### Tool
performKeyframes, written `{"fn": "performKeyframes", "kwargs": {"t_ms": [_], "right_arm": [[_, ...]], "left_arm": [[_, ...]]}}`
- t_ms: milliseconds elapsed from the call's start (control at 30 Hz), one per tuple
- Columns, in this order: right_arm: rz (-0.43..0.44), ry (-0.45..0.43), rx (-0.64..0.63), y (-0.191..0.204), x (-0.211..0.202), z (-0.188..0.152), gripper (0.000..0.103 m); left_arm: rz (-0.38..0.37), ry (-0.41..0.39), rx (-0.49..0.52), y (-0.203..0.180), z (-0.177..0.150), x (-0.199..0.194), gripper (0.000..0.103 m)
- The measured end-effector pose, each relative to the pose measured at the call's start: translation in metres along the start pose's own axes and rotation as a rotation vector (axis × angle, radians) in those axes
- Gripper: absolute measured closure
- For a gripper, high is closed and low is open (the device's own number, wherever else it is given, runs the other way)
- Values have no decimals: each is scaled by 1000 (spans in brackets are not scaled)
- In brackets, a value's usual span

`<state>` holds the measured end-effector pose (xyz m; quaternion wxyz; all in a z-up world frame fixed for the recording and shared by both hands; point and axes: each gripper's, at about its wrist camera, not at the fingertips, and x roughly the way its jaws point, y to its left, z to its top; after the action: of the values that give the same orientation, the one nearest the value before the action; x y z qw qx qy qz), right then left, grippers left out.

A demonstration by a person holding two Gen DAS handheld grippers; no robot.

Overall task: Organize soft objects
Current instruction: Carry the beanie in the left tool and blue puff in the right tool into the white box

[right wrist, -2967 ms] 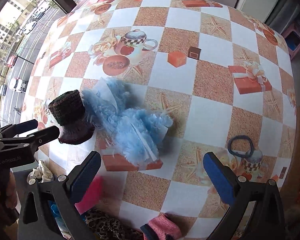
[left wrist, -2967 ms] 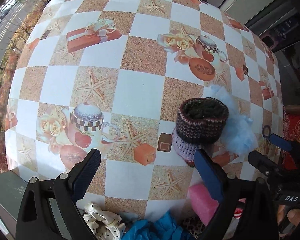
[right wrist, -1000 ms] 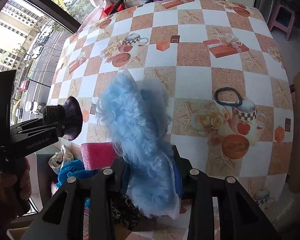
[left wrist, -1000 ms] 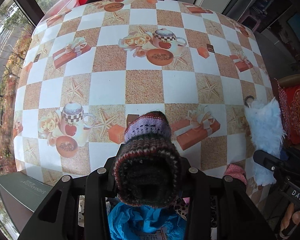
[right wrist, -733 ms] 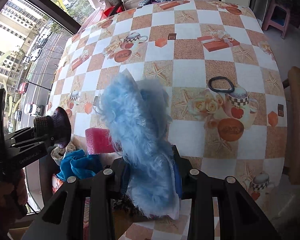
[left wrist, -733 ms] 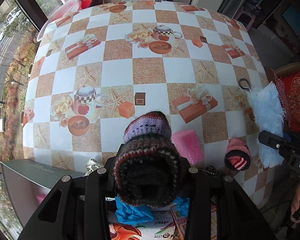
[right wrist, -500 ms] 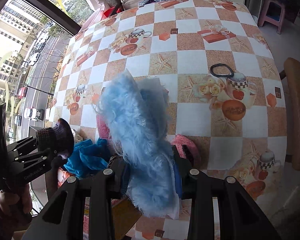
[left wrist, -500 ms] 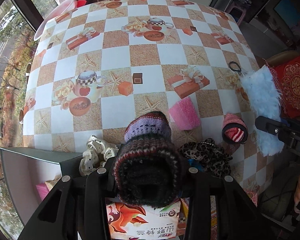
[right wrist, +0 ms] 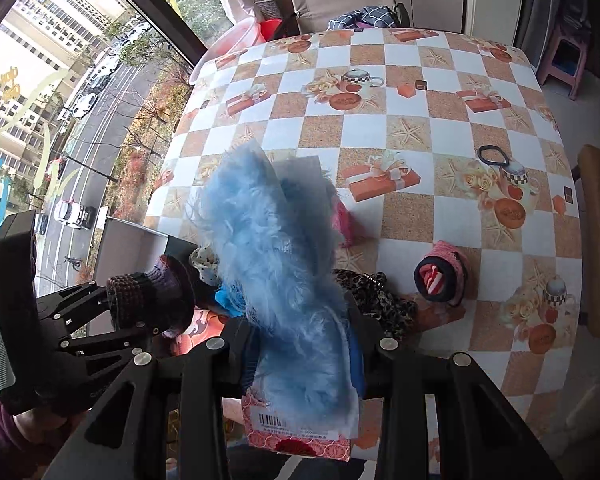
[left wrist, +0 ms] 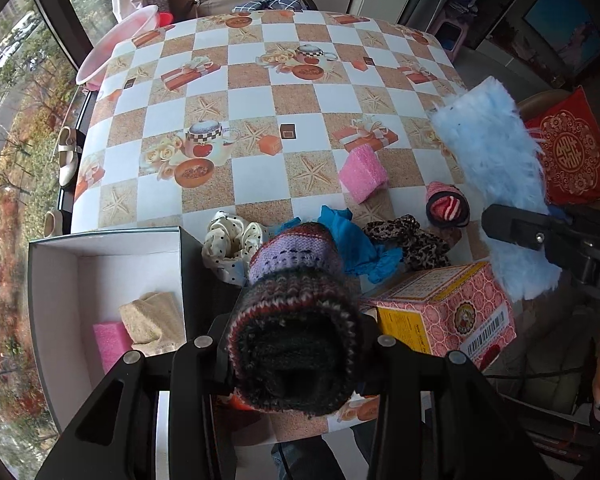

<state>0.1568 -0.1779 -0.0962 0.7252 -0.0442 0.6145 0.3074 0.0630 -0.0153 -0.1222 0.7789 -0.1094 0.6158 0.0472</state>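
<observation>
My left gripper [left wrist: 296, 344] is shut on a dark knitted bootie [left wrist: 294, 316] with a lilac band and holds it above the table's near edge; the bootie also shows in the right wrist view [right wrist: 150, 298]. My right gripper [right wrist: 300, 344] is shut on a fluffy light-blue cloth [right wrist: 276, 264], also seen at the right of the left wrist view [left wrist: 496, 172]. On the table lie a pink sponge [left wrist: 362, 174], a blue cloth [left wrist: 352, 244], a cream dotted scrunchie [left wrist: 232, 246], a leopard-print scrunchie [left wrist: 408, 240] and a rolled pink sock [left wrist: 446, 204].
An open white box [left wrist: 60, 300] at the table's near left holds a beige cloth [left wrist: 152, 320] and a pink sponge [left wrist: 110, 342]. A pink patterned carton [left wrist: 444, 308] stands at the near edge. A black hair tie [right wrist: 492, 156] lies at the right. A red cushion [left wrist: 568, 152] lies off-table.
Both grippers have pulled back and up from the table with their loads. The white box and the pink carton have come into view below.
</observation>
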Motion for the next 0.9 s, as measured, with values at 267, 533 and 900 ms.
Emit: {"fn": "performKeyframes", "kwargs": {"t_ms": [267, 533, 900], "right_arm": [[6, 7, -53, 56, -8, -24, 66], [43, 45, -110, 115, 7, -42, 66], [64, 140, -259, 190, 38, -59, 66]], "left_arm": [[-11, -36, -16, 23, -35, -30, 60], [29, -44, -71, 65, -77, -47, 60], [80, -45, -202, 130, -125, -54, 60]]}}
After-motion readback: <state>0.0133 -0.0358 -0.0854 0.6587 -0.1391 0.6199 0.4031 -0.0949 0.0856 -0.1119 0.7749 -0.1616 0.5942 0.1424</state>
